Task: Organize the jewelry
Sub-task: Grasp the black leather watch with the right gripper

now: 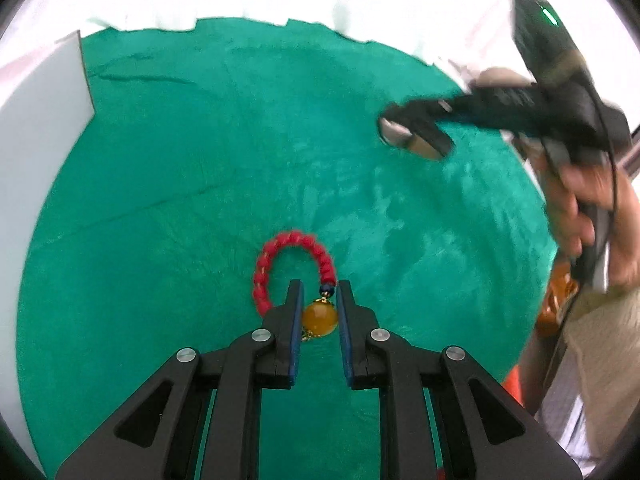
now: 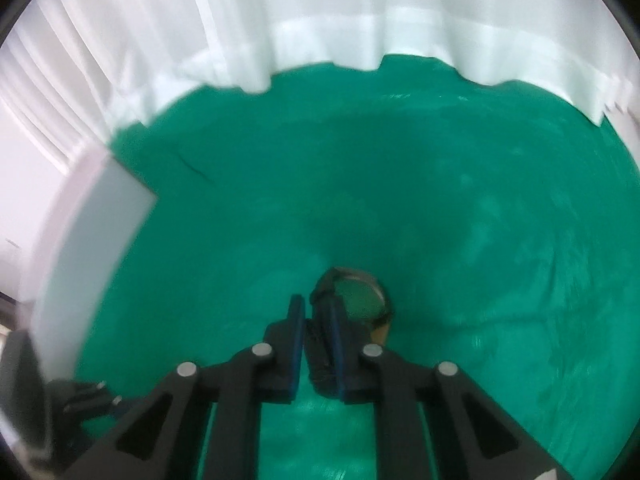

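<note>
A red beaded bracelet (image 1: pixel 288 264) with a large amber bead (image 1: pixel 320 320) hangs from my left gripper (image 1: pixel 319 286), which is shut on the amber bead above the green cloth (image 1: pixel 240 140). My right gripper (image 2: pixel 318 304) is shut on the dark strap of a wristwatch (image 2: pixel 354 300), whose round face sticks out to the right of the fingers. In the left wrist view the right gripper (image 1: pixel 416 132) is at the upper right, blurred, carrying the watch (image 1: pixel 394 132) over the cloth.
A white box (image 1: pixel 44 112) stands at the left edge of the cloth, also in the right wrist view (image 2: pixel 96 220). White curtains (image 2: pixel 320 12) hang behind the table. An orange-brown object (image 1: pixel 556 300) sits at the right edge by the person's hand.
</note>
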The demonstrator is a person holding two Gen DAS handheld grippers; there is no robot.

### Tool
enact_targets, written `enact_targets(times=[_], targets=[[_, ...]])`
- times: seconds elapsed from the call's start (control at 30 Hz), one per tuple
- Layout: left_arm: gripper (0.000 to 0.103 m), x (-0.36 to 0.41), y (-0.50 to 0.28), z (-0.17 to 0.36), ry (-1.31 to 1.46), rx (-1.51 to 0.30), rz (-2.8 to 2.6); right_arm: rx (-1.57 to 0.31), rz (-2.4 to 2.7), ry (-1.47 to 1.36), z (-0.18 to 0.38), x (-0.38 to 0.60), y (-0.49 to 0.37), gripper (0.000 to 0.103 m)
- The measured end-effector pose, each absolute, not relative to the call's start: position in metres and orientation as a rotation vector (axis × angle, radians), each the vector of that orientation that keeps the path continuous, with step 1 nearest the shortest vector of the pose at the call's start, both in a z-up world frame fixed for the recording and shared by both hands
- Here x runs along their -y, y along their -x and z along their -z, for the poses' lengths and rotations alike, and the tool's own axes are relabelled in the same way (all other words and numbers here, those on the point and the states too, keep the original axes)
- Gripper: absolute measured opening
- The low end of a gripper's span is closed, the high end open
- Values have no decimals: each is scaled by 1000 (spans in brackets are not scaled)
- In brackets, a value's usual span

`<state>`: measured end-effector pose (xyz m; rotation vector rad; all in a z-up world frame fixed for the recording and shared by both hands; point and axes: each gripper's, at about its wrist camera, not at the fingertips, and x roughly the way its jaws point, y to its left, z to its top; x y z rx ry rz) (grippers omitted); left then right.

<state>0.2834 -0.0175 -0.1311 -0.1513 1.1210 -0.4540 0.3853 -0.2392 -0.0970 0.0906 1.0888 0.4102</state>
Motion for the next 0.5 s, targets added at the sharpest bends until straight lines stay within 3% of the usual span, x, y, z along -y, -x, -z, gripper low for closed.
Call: enact_targets(times=[0.5], targets=[[15, -20, -232, 52, 221, -1056, 300, -1031, -584, -191, 58, 242, -273, 13]])
